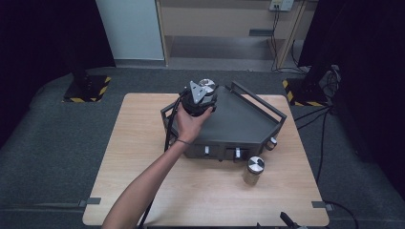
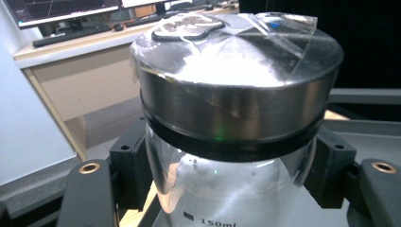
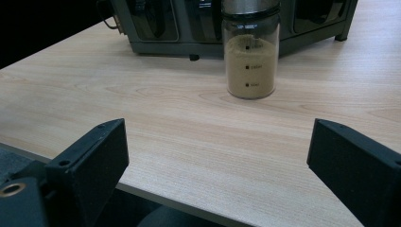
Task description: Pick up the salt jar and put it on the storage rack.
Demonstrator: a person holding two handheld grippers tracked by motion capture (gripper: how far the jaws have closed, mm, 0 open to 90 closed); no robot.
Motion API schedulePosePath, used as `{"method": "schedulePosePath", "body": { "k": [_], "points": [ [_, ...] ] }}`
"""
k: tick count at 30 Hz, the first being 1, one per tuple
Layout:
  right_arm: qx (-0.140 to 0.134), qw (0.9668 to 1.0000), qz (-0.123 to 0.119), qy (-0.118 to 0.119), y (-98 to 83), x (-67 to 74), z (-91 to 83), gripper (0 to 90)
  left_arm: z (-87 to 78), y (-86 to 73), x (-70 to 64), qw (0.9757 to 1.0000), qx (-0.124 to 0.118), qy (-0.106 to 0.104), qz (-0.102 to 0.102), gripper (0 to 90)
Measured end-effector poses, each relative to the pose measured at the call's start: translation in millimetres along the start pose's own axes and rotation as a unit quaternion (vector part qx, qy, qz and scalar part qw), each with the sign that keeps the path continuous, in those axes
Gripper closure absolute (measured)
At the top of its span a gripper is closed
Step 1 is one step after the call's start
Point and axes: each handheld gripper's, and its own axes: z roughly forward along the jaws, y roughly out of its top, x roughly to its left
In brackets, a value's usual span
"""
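The claw (image 3: 217, 165) gapes over the table (image 3: 142, 118) edge, facing a powder-filled jar (image 3: 250, 56).

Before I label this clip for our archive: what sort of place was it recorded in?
Probably a lab or recording studio rather than a home. A light wooden table stands on grey carpet between black curtains, yellow-and-black striped stand bases flank it, and a desk with computer monitors sits behind.

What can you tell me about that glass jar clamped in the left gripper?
The clear glass jar with a brushed-metal lid stands upright, clamped between the left gripper's black fingers. A black ring sits under the lid, and clear tape crosses its top. Volume marks are printed on the glass. It is held over the far left corner of the dark grey metal rack.
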Motion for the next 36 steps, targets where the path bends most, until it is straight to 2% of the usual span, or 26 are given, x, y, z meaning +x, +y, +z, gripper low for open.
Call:
{"method": "schedulePosePath", "body": {
  "k": [3, 8, 9, 14, 17, 20, 22, 24, 28, 31, 34, 36],
  "points": [
    [0.0, 1.0, 0.0, 0.001, 0.2, -0.1, 0.3, 6.2, 10.5, -6.1, 3.2, 0.9999, 0.012, 0.007, -0.007, 30.0],
    [0.002, 1.0, 0.0, 0.003, 0.5, -0.4, 0.6, 6.3, 18.0, -10.6, 5.6, 0.9998, 0.019, 0.006, -0.009, 30.0],
    [0.001, 1.0, 0.001, 0.003, 0.6, -0.4, 0.6, 6.3, 20.5, -12.2, 6.9, 0.9996, 0.021, 0.005, -0.02, 30.0],
    [0.001, 1.0, 0.0, 0.004, 0.7, -0.5, 0.5, 6.3, 24.3, -14.9, 7.2, 0.9994, 0.028, 0.005, -0.018, 30.0],
    [0.001, 1.0, 0.0, 0.004, 0.7, -0.5, 0.5, 6.3, 27.3, -21.3, 8.8, 0.9988, 0.033, 0.003, -0.035, 30.0],
    [0.001, 1.0, 0.0, 0.004, 0.7, -0.5, 0.4, 6.3, 28.6, -23.9, 8.6, 0.9987, 0.038, 0.005, -0.034, 30.0],
    [0.001, 1.0, 0.0, 0.004, 0.6, -0.6, 0.5, 6.3, 30.0, -27.2, 9.5, 0.9983, 0.043, 0.003, -0.04, 30.0],
    [0.001, 1.0, 0.0, 0.004, 0.7, -0.6, 0.6, 6.3, 29.6, -30.4, 11.0, 0.9977, 0.038, 0.004, -0.056, 30.0],
    [0.002, 1.0, 0.0, 0.004, 0.9, -0.6, 1.0, 6.3, 29.6, -30.5, 10.7, 0.998, 0.037, 0.002, -0.05, 29.9],
    [0.002, 1.0, -0.001, 0.005, 1.0, -0.4, 1.5, 6.3, 29.9, -30.5, 13.3, 0.9975, 0.038, 0.0, -0.06, 29.9],
    [0.002, 1.0, -0.002, 0.005, 0.9, -0.1, 1.6, 6.3, 29.7, -29.8, 13.3, 0.9976, 0.039, -0.001, -0.056, 29.7],
    [0.002, 1.0, -0.002, 0.005, 0.9, 0.0, 1.5, 6.3, 29.5, -29.7, 13.7, 0.9976, 0.039, -0.002, -0.058, 25.3]
  ]
}}
